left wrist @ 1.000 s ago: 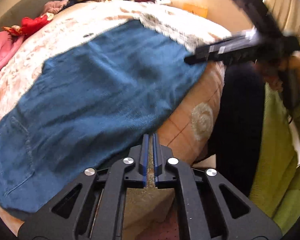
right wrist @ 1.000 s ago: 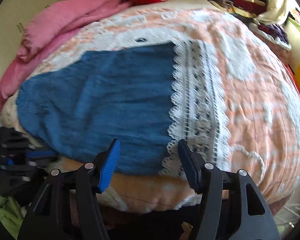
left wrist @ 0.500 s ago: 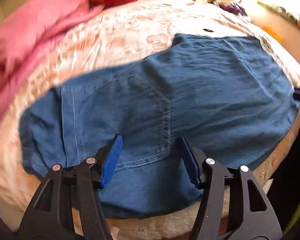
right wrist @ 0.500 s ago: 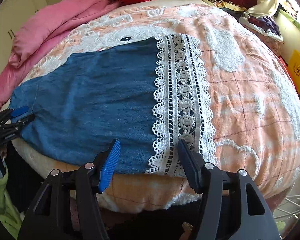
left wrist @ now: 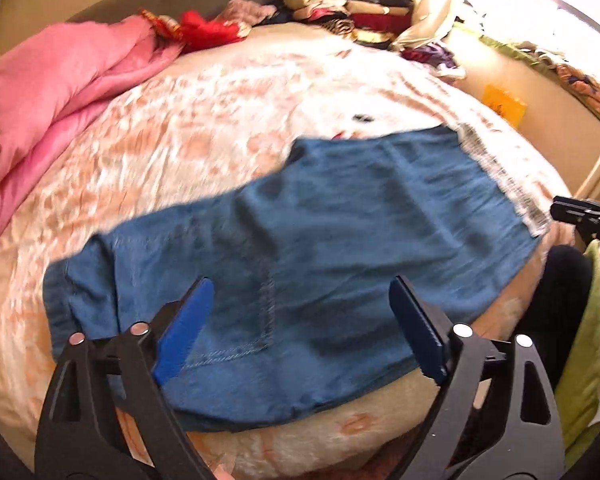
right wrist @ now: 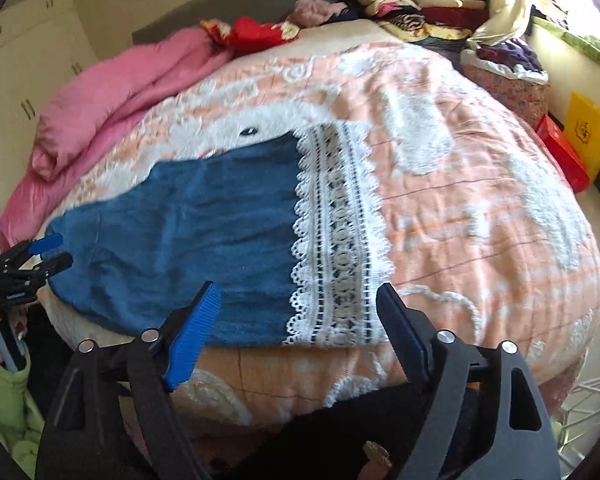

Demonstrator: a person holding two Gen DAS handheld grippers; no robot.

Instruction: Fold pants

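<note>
Blue denim pants point(left wrist: 320, 248) with a white lace hem band point(right wrist: 336, 240) lie flat across the near part of the bed, waist end to the left, hem to the right. My left gripper point(left wrist: 300, 324) is open and empty, above the seat and back pocket near the bed's front edge. My right gripper point(right wrist: 296, 332) is open and empty, over the lace hem at the front edge. The left gripper also shows at the left of the right wrist view point(right wrist: 40, 256). The right gripper shows at the right edge of the left wrist view point(left wrist: 584, 216).
The bed has an orange and white quilt point(right wrist: 460, 184). A pink duvet point(left wrist: 52, 92) lies at the back left. Stacks of folded clothes point(right wrist: 420, 4) stand at the head. A yellow and a red box point(right wrist: 576, 140) stand by the right wall.
My left gripper opened and swung left from the hem side over the seat of the pants, then pulled back a little. My right gripper stayed open and drew back slightly.
</note>
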